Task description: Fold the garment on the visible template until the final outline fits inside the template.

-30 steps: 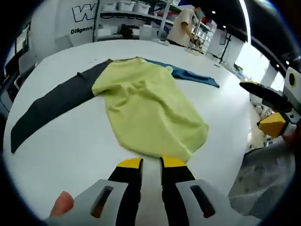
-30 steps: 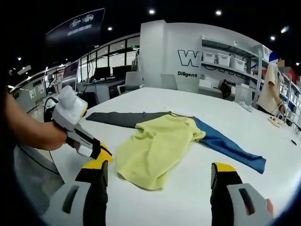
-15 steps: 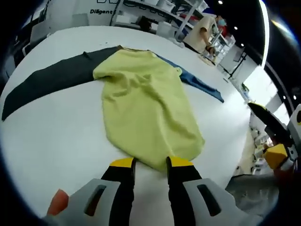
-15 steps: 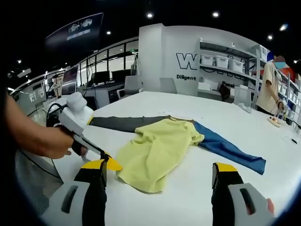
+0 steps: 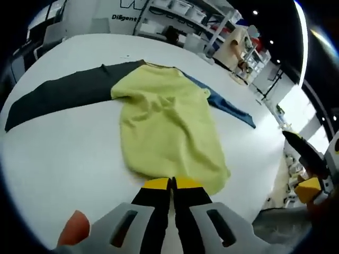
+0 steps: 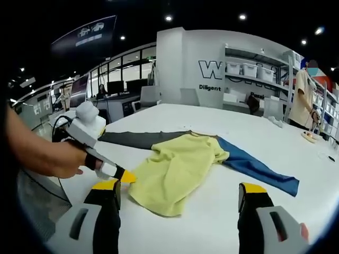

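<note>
Left gripper view has the garment (image 5: pixel 164 127) spread out flat on the white table (image 5: pixel 63 153), yellow body running toward the camera, one dark grey sleeve (image 5: pixel 63 95) stretched off to one side and a blue sleeve (image 5: pixel 228 106) off to the other. Makes sense it's laid out like that, sleeves out and body flat gives you clean edges to grab and fold in. I honestly can't pick out any template outline on the table in either view, so no idea how the shirt sits against it. The left gripper (image 5: pixel 170 185) is right at the near hem of the yellow part, and its two yellow-tipped jaws are pressed together with basically no gap. Looks to me like it's pinching the hem edge, since the tips sit right at the fabric line, but the cloth between them isn't actually visible so I'd call that a guess. In the right gripper view you can see that same gripper from the side, held in a hand (image 6: pixel 63 161), nose down at the corner of the yellow hem, which fits the idea that it's grabbing that edge to lift and fold it back over. The right gripper (image 6: pixel 180 198) is a different story: jaws spread wide apart, nothing between them, hanging above bare table just short of the shirt, holding nothing and touching nothing. My read is it's lined up to take the other hem corner.
</note>
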A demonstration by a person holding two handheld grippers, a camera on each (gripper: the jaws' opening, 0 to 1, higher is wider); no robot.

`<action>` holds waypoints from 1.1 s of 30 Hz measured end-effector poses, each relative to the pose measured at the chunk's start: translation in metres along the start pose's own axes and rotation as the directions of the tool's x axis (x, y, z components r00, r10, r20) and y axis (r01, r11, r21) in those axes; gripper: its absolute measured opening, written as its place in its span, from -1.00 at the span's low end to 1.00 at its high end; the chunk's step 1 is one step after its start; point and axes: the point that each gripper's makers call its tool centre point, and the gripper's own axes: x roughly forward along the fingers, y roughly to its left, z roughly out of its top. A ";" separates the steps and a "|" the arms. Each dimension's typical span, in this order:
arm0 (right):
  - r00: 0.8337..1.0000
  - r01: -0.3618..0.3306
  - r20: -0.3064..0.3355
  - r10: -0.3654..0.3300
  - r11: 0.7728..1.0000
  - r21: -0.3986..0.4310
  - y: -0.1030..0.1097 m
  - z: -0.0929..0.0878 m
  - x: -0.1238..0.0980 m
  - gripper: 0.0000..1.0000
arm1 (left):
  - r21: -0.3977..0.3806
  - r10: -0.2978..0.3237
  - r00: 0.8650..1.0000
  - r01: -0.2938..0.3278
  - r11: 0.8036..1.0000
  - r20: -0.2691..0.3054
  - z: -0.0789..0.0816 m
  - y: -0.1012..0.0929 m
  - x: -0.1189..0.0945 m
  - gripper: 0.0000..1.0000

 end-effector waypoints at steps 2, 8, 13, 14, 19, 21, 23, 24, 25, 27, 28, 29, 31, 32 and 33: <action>1.000 -0.001 0.002 0.001 1.000 0.002 0.000 0.001 0.000 0.87 | 0.010 -0.009 1.000 0.009 1.000 0.017 0.010 -0.002 -0.006 -1.00; 1.000 -0.012 0.002 0.012 1.000 0.000 0.002 0.001 0.000 0.86 | 0.036 -0.029 0.996 0.027 0.999 0.079 0.047 -0.011 -0.014 -1.00; 1.000 -0.013 0.001 0.013 1.000 0.005 0.002 0.001 0.000 0.85 | 0.073 -0.043 0.991 0.034 0.997 0.126 0.088 -0.021 -0.008 -1.00; 1.000 -0.013 0.000 0.013 1.000 0.005 0.002 0.000 0.000 0.85 | 0.082 -0.040 0.991 0.029 0.996 0.129 0.095 -0.022 -0.005 -1.00; 1.000 -0.010 -0.001 0.010 1.000 0.011 0.001 0.000 0.000 0.84 | 0.147 -0.049 0.988 0.027 0.989 0.149 0.129 -0.039 0.013 -1.00; 1.000 -0.006 -0.008 0.006 1.000 0.011 0.000 -0.001 0.000 0.84 | 0.165 -0.054 0.987 0.029 0.986 0.150 0.138 -0.045 0.022 -1.00; 1.000 -0.003 -0.012 0.003 1.000 0.016 -0.002 -0.002 0.000 0.83 | 0.186 -0.056 0.987 0.028 0.982 0.148 0.149 -0.051 0.035 -1.00; 1.000 -0.001 -0.013 0.001 1.000 0.020 -0.002 -0.003 0.000 0.83 | 0.190 -0.058 0.987 0.029 0.981 0.148 0.151 -0.052 0.037 -1.00; 1.000 0.002 -0.014 -0.002 1.000 0.021 -0.003 -0.003 0.000 0.83 | 0.197 -0.060 0.987 0.030 0.980 0.149 0.154 -0.054 0.042 -1.00; 1.000 0.006 -0.016 -0.005 1.000 0.022 -0.004 -0.003 0.000 0.83 | 0.225 -0.057 0.988 0.024 0.974 0.140 0.162 -0.057 0.057 -1.00; 1.000 0.007 -0.023 -0.006 1.000 0.022 -0.004 -0.004 0.000 0.82 | 0.237 -0.056 0.989 0.023 0.971 0.135 0.166 -0.058 0.065 -1.00; 1.000 0.007 -0.025 -0.006 1.000 0.022 -0.003 -0.005 0.001 0.82 | 0.257 -0.052 0.990 0.017 0.966 0.130 0.167 -0.058 0.070 -1.00; 1.000 0.008 -0.025 -0.007 1.000 0.022 -0.004 -0.005 0.001 0.82 | 0.296 -0.037 0.994 0.004 0.955 0.106 0.168 -0.058 0.084 -1.00; 1.000 0.009 -0.024 -0.008 1.000 0.022 -0.004 -0.005 0.001 0.82 | 0.305 -0.032 0.995 0.001 0.952 0.098 0.168 -0.057 0.089 -1.00; 1.000 0.009 -0.024 -0.009 1.000 0.021 -0.004 -0.004 0.001 0.82 | 0.315 -0.027 0.996 -0.003 0.949 0.090 0.168 -0.057 0.095 -1.00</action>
